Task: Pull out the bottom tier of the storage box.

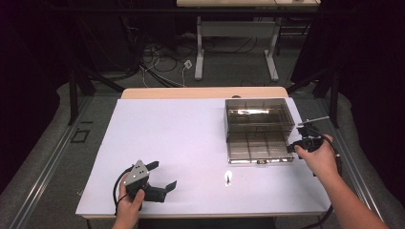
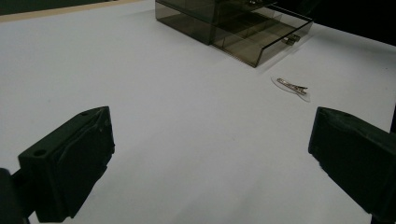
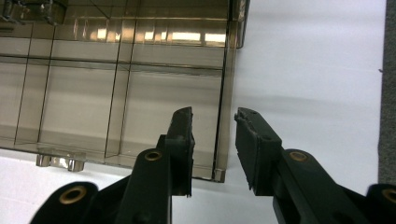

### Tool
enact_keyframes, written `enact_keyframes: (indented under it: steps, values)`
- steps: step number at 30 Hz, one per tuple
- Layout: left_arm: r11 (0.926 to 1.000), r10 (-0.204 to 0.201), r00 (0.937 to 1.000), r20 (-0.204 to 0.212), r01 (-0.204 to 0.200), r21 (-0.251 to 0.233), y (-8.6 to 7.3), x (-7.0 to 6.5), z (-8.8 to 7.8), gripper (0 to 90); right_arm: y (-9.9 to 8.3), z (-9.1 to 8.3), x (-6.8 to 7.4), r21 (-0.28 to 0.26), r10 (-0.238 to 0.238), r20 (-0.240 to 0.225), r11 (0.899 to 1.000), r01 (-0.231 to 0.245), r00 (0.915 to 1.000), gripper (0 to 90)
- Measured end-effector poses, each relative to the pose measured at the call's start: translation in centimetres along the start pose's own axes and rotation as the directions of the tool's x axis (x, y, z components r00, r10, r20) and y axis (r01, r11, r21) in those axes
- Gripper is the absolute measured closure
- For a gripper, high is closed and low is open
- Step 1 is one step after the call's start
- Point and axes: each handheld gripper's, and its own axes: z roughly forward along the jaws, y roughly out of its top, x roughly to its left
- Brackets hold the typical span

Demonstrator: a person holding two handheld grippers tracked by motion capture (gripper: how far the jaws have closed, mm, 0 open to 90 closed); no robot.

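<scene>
A smoky see-through box (image 1: 258,112) stands at the table's right, its divided drawer (image 1: 260,148) pulled out toward me. My right gripper (image 1: 300,142) is at the drawer's right front corner. In the right gripper view its jaws (image 3: 215,119) stand astride the drawer's side wall (image 3: 225,93), slightly apart and not pressing on it. A small metal clip (image 1: 229,177) lies on the white sheet in front of the drawer. My left gripper (image 1: 164,174) rests near the front left, jaws wide open and empty. In its view (image 2: 210,154) the clip (image 2: 292,87) lies ahead, with the box (image 2: 233,23) beyond.
The white sheet (image 1: 181,138) covers a wooden table whose far edge (image 1: 200,93) shows behind it. Beyond stand another table's legs (image 1: 199,47) and loose cables on the floor. Dark frame posts flank both sides.
</scene>
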Motion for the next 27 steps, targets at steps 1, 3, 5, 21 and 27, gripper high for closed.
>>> enact_keyframes:
  steps: [1, 3, 5, 21, 27]
  values:
    - [1.0000, 0.000, 1.0000, 0.000, 0.000, 0.001, 0.0, 0.0, 0.0, 0.4, -0.1, 0.0, 0.0, -0.014, -0.001, -0.001, 1.000, 0.001, 1.0000, 65.6]
    - [1.0000, 0.000, 1.0000, 0.000, 0.000, 0.001, 0.0, 0.0, 0.0, 0.4, -0.2, -0.1, -0.1, -0.017, -0.003, -0.007, 1.000, 0.003, 1.0000, 64.8]
    - [1.0000, -0.001, 1.0000, -0.002, 0.001, -0.004, 0.0, 0.0, 0.1, 0.4, -0.4, -0.2, -0.2, -0.021, -0.010, -0.005, 1.000, 0.010, 0.9999, 63.8]
    - [1.0000, 0.000, 1.0000, -0.004, 0.000, -0.003, 0.0, 0.0, 0.1, 0.4, -1.9, -2.3, 0.4, -0.125, -0.061, -0.035, 0.991, 0.056, 0.9975, 53.2]
    - [1.0000, 0.000, 1.0000, -0.003, 0.000, -0.003, 0.0, -0.1, 0.1, 0.4, -2.6, -2.9, 1.4, -0.162, -0.117, -0.038, 0.981, 0.110, 0.9924, 49.4]
